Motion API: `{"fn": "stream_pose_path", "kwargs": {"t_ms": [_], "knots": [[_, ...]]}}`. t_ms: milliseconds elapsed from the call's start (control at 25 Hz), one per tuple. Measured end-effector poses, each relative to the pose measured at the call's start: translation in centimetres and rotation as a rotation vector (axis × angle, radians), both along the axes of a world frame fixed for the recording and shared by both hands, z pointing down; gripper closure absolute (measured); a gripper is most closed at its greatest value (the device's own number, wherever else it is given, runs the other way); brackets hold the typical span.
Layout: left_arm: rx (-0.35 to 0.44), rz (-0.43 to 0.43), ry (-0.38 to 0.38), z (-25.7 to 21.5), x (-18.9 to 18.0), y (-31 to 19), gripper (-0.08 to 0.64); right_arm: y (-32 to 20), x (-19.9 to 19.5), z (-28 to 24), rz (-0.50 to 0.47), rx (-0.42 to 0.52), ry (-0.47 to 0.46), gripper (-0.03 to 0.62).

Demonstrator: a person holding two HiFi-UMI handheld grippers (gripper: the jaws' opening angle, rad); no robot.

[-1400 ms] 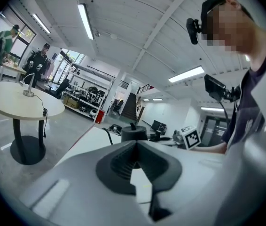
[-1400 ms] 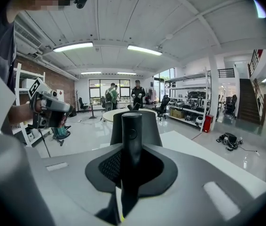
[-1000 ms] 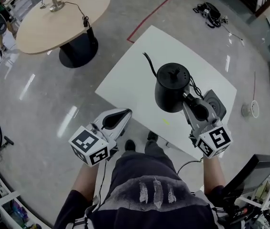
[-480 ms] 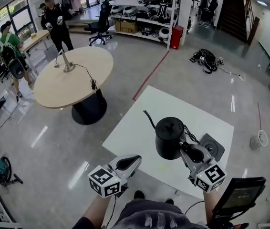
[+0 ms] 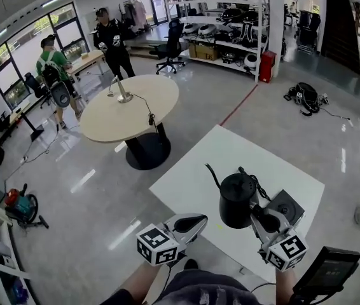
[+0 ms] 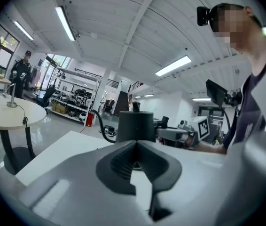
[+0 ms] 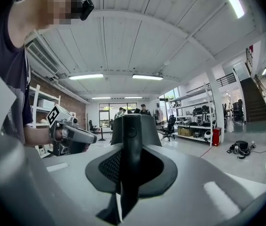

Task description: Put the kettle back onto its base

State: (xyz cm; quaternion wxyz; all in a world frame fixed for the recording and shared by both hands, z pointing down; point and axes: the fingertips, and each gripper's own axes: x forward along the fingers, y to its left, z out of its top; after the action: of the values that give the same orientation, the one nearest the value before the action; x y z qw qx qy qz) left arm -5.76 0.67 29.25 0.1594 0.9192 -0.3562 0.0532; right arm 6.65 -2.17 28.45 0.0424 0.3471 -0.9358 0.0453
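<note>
The black gooseneck kettle point(image 5: 236, 199) is over the near right part of the white rectangular bench point(image 5: 199, 170). It is just left of its dark grey square base point(image 5: 290, 206) and not on it. In the head view the kettle and the right gripper point(image 5: 261, 218) cover part of the base. That steep downward look does not show whether the kettle's bottom touches the bench or hangs clear of it. The left gripper view does not settle this either: the left gripper's point(image 6: 135, 145) own grey body hides the kettle's lower part, and the base does not appear.

The right gripper's fingers are clenched on the kettle's black handle point(image 7: 127, 145), which stands upright between them in the right gripper view. The head view shows only the handle's top, and the grip itself is tucked under the gripper's nose. The thin curved spout point(image 5: 212, 175) points far and left. It is plain in the head view and the left gripper view but hidden behind the kettle's body in the right gripper view.

The left gripper is at the bench's near left edge, near the kettle's left side and not touching it. Its ridged fingers are pressed together at the tips with nothing between them.

Far left, the head view shows a round beige table point(image 5: 129, 110) on a black pedestal, with 2 people point(image 5: 113, 33) beyond it. In the right gripper view they are small and half hidden behind the kettle.
</note>
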Motion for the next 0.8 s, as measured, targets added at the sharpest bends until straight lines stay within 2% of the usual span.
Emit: {"fn": "stream_pose_path", "kwargs": {"t_ms": [120,440,680,800], "knots": [[0.002,-0.014,-0.033,0.0,2.9,1.9,0.56,1.6,3.0,0.4,-0.006,-0.013,-0.023,0.545],[-0.022,-0.12,-0.06,0.5,7.2,5.7,0.56,4.1,8.2,0.5,-0.073,-0.015,-0.064,0.545],[-0.02,-0.147,-0.075,-0.5,4.6,6.3,0.56,3.6,6.3,-1.4,-0.076,0.011,-0.121,0.545],[-0.031,-0.125,-0.071,0.4,5.8,5.8,0.56,3.0,8.3,-0.9,-0.032,0.005,-0.122,0.545]]}}
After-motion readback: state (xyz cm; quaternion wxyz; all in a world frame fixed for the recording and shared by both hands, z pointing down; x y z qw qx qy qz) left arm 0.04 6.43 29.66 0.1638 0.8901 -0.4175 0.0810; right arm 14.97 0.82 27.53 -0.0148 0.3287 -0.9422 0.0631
